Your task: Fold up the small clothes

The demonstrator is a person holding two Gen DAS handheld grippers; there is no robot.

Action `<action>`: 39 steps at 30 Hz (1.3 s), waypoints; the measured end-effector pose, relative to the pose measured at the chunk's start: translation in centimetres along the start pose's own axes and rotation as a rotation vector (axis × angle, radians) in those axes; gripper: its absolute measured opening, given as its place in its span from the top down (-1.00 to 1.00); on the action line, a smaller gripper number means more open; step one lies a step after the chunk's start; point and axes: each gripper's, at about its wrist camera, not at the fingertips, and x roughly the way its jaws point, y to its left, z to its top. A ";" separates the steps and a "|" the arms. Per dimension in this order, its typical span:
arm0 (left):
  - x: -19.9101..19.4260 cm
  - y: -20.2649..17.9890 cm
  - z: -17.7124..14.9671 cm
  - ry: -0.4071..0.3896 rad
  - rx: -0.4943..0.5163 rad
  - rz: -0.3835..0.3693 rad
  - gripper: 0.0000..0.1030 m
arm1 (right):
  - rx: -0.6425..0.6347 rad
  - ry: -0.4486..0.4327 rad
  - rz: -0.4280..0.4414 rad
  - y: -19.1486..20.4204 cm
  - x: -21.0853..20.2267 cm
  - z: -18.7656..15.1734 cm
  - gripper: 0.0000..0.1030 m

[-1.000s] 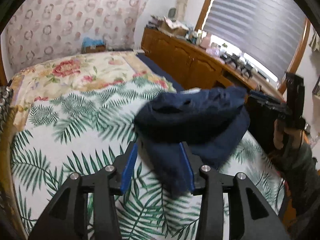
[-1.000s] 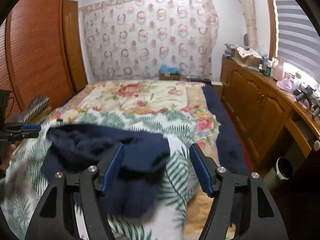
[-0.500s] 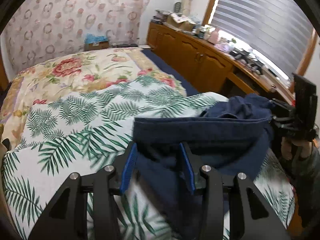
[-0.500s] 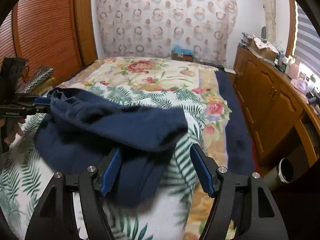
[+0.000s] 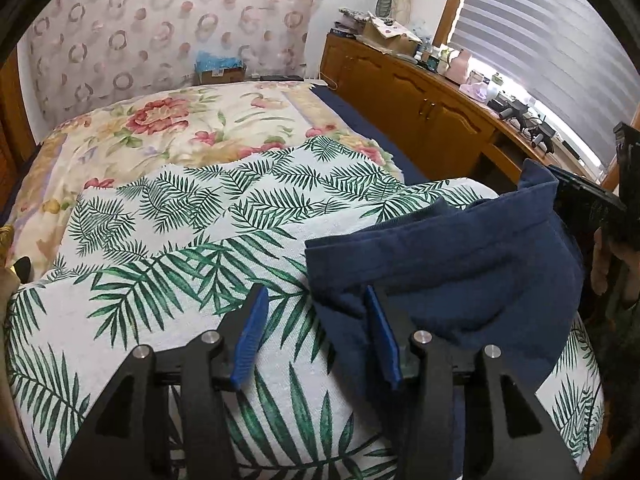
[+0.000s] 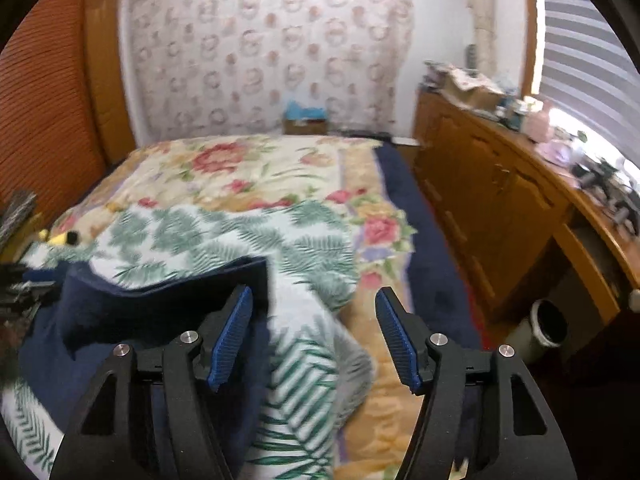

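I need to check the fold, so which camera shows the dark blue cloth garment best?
The left wrist view: the dark blue cloth garment is sharp, with its folded edge clear. The right wrist view shows it blurred, partly behind a finger.

A palm-leaf cover [image 5: 168,280] fills the near half of the left wrist view, lying over a floral bedspread [image 5: 168,128] that runs toward 12 o'clock. Beyond the bedspread, at 12 o'clock, a small box with blue contents [image 5: 219,69] sits against the ring-patterned curtain [image 5: 160,28]. A wooden cabinet [image 5: 416,100] runs along the bed from 1 to 3 o'clock, its top crowded with clutter, under striped window blinds [image 5: 560,48]. In the right wrist view, a louvred wooden wardrobe [image 6: 44,120] stands at 10 o'clock, and what may be a grey bin [image 6: 544,330], blurred, sits at 4 o'clock.
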 end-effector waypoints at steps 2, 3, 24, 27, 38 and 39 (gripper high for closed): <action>0.0 0.2 0.1 -0.001 -0.007 -0.005 0.04 | 0.011 -0.012 -0.004 -0.4 -0.6 0.0 -0.20; 0.1 0.3 0.1 0.001 -0.013 -0.010 0.03 | 0.014 -0.016 0.005 -0.5 -0.7 0.2 -0.20; -2.5 0.5 -0.1 -0.071 -0.047 -0.040 0.04 | 0.043 0.061 0.198 1.2 2.9 1.4 0.96; -2.3 0.2 -0.2 -0.057 -0.030 -0.046 0.04 | 0.043 0.094 0.163 1.4 3.1 1.0 0.95; 0.3 -0.3 -0.7 0.034 -0.036 -0.055 0.04 | -0.042 0.122 0.180 3.1 1.4 -1.5 -0.49; 0.3 -0.3 -0.7 0.034 -0.039 -0.058 0.04 | -0.032 0.132 0.184 3.0 1.7 -1.9 -0.50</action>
